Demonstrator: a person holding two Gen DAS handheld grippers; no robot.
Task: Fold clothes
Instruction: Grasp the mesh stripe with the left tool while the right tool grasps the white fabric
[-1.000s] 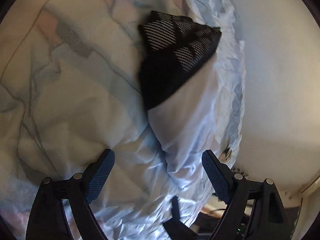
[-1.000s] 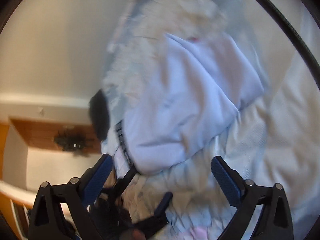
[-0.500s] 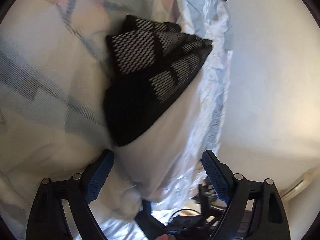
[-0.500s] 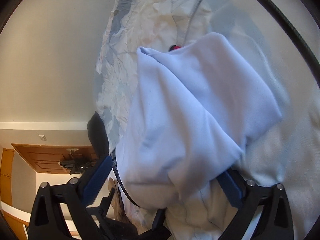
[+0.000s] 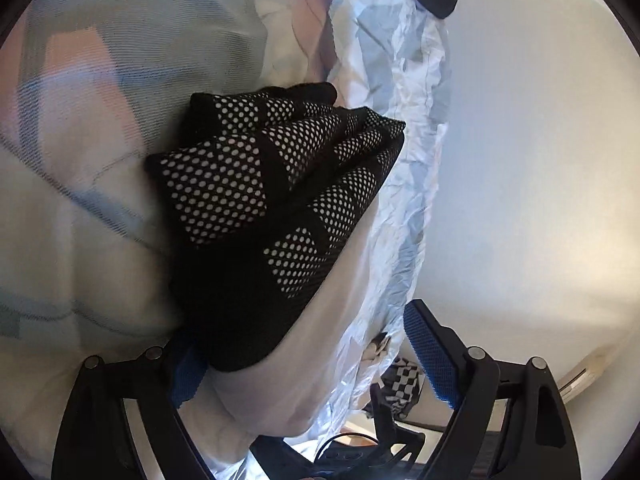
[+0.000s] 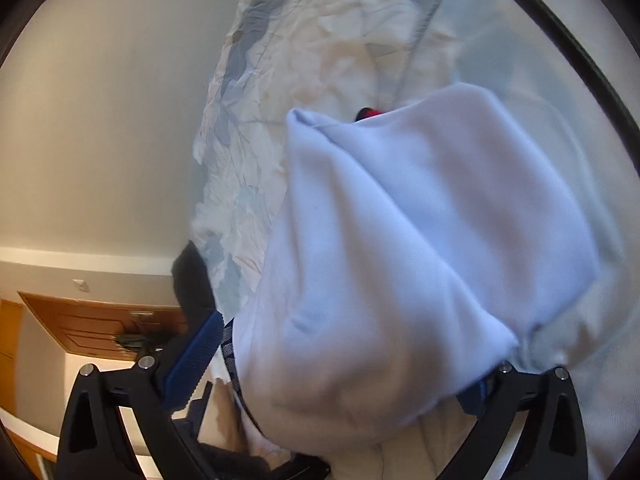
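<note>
While bunched, the pale blue garment [image 6: 400, 264] shows black mesh panels [image 5: 256, 200].

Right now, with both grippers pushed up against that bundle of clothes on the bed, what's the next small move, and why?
Probably close both grippers. The left gripper has just been closing, with the white garment and the black mesh garment on it between its jaws, but its right pad stands clear of the cloth. The right gripper straddles the pale blue bundle.

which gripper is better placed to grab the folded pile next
Right gripper: the pale blue garment fills the space between its jaws. The left gripper has cloth against one side only, though its jaws have just been closing.
</note>
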